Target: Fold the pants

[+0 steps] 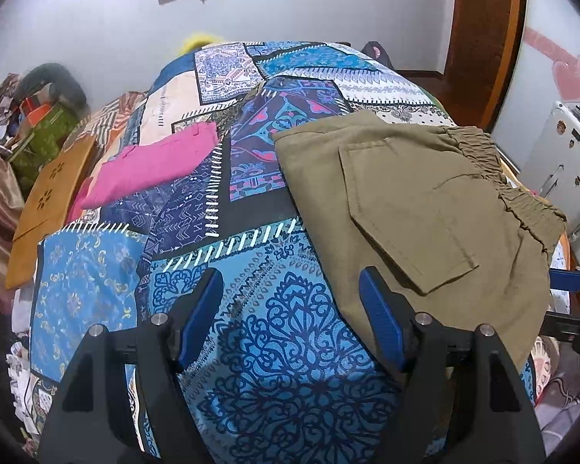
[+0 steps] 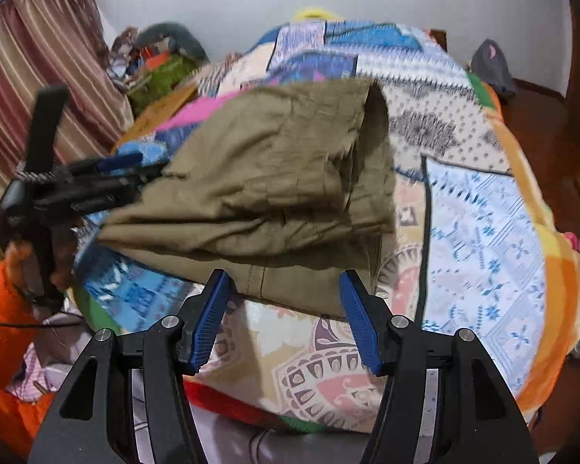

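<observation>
Both jaws apart, pants (image 2: 274, 178) just ahead, unheld.

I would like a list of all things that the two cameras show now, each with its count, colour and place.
pants: one, olive, folded on the bed's right part, elastic waistband at the right.
pink garment: one, pink, on the bed to the left of the pants.
bedspread: one, blue patchwork, covers the bed.
board: one, orange-brown, beside the bed at the left.
curtain: one, striped reddish, left wall.
clutter pile: one, mixed colours, far left corner.
left gripper: one, black with blue fingers, open, above the bedspread by the pants' edge.
right gripper: one, black with blue fingers, open, at the pants' near edge.
</observation>
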Demonstrator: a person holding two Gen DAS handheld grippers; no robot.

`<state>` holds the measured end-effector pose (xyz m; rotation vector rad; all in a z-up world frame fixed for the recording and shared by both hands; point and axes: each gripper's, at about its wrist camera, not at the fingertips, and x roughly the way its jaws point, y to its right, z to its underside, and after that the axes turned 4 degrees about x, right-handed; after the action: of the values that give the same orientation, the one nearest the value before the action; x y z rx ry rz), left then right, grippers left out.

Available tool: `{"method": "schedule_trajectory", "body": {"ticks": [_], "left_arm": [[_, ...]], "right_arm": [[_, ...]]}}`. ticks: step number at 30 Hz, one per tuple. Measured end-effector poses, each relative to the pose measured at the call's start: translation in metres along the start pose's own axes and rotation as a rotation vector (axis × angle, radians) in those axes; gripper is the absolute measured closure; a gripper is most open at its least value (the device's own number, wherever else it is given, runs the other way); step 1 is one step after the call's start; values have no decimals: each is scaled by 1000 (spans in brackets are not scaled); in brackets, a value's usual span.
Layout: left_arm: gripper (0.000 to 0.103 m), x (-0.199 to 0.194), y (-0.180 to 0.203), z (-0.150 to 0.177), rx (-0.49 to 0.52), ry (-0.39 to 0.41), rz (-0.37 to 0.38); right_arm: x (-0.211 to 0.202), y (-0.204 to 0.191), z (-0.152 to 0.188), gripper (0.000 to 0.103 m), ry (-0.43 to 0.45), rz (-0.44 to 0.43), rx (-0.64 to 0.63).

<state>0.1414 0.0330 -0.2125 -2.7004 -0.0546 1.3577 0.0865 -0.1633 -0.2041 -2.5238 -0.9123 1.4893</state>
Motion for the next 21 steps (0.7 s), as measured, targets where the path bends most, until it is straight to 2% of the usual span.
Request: {"method": "schedule_trajectory", "body": {"ticks": [5, 9, 11, 17, 21], "left_arm": [[30, -2, 4, 1, 7, -10, 38], [30, -5, 10, -6, 26, -7, 70], [30, -6, 7, -13, 16, 12, 51], [30, 13, -18, -61, 18, 53, -36], [30, 47, -39, -95, -5, 24, -6]], "right_arm": [[2, 6, -8, 48, -5, 51, -62], [9, 26, -17, 48, -12, 75, -36], [11, 38, -23, 48, -7, 102, -23], [25, 71, -46, 50, -15, 134, 13], [38, 88, -62, 50, -24, 167, 17]]}}
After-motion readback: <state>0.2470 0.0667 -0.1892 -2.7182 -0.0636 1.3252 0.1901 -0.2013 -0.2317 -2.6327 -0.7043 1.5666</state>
